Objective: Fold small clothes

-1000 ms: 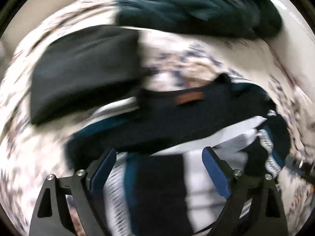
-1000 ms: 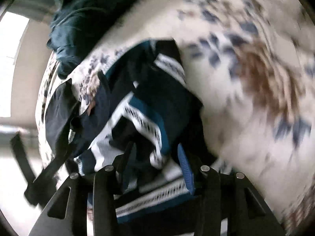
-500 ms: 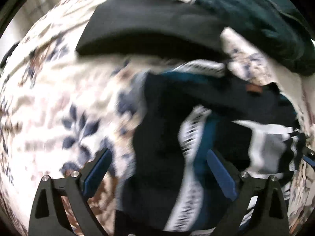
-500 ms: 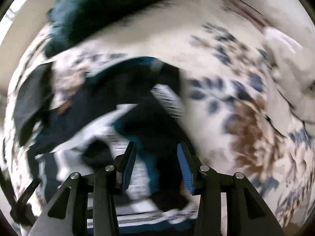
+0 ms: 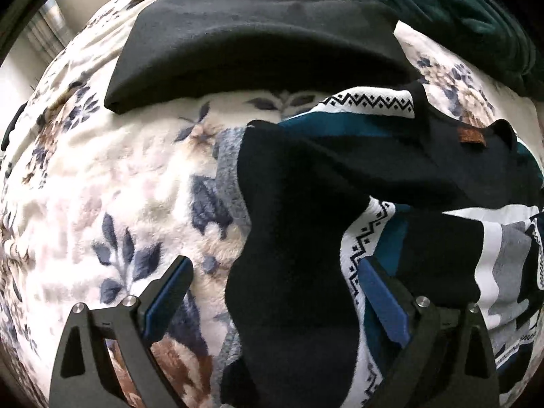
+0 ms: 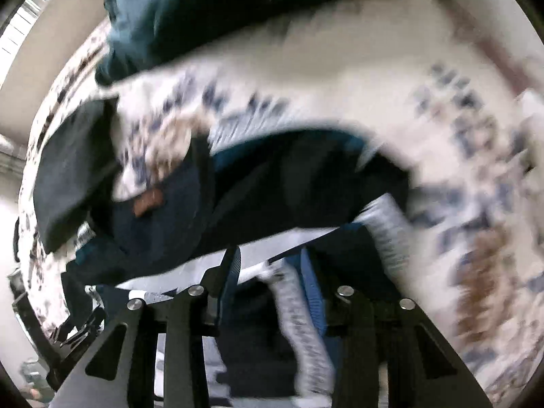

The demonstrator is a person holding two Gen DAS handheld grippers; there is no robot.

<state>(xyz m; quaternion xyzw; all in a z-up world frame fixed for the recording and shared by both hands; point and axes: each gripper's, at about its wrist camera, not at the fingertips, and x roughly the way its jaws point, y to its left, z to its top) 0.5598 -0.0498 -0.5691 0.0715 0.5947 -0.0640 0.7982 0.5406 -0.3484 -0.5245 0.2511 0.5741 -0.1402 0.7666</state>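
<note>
A small patterned sweater [image 5: 391, 176], black, teal, white and grey with a brown leather tag [image 5: 471, 135], lies crumpled on a floral blanket [image 5: 102, 187]. My left gripper [image 5: 275, 285] is open, its jaws wide apart over a black sleeve of the sweater that runs down between them. In the blurred right wrist view the same sweater [image 6: 272, 197] lies ahead. My right gripper [image 6: 270, 272] has its jaws narrowly apart with a white patterned fold of the sweater between them; I cannot tell whether they pinch it.
A folded black garment [image 5: 251, 37] lies behind the sweater, and it also shows in the right wrist view [image 6: 68, 170]. A dark green garment [image 5: 459, 17] is heaped at the back right. The blanket's edge and a pale floor [image 6: 10, 238] show at the left.
The left gripper has settled over the sleeve and its view is sharp now. The right gripper has swung, with the sweater now stretched across its view and still blurred.
</note>
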